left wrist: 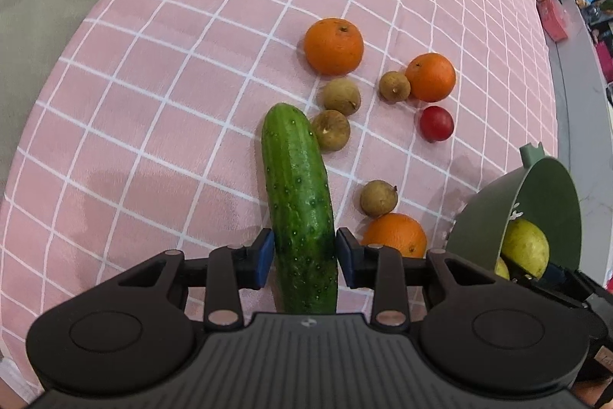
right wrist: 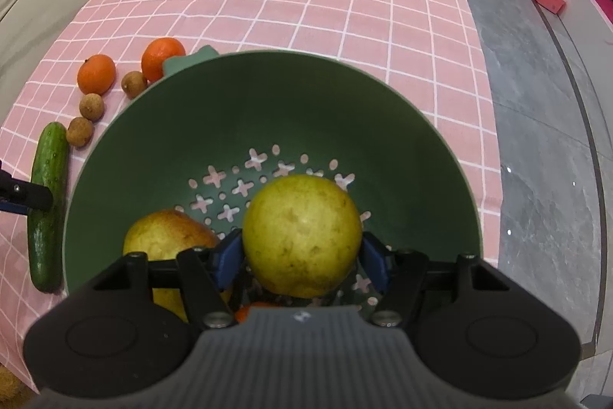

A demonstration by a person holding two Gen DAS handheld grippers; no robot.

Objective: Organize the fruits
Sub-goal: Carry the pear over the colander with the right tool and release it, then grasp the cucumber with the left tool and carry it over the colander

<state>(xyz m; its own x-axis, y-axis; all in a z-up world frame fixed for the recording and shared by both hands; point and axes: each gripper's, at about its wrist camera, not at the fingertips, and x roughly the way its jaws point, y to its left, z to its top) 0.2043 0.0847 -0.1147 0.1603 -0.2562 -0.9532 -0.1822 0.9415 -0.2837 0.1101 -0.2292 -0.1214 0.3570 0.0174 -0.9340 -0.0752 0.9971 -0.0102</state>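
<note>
- Left gripper (left wrist: pixel 305 253) clenched on the cucumber (left wrist: pixel 299 202), whose near end is hidden at frame bottom.
- Right gripper (right wrist: pixel 302 257) grasps a pear (right wrist: pixel 302 234) inside the green colander (right wrist: pixel 268 102); second pear (right wrist: pixel 168 232) partly hidden.

Pink cotton tablecloth (left wrist: pixel 161 71) — thin white grid lines. Long bumpy cucumber (left wrist: pixel 299 202): dark green, pale speckles. Round perforated plastic colander (right wrist: pixel 345 110): matte sage green. Round pear (right wrist: pixel 302 236) — yellow-green, brown flecks. Gripper pads (left wrist: pixel 264 255): blue.
</note>
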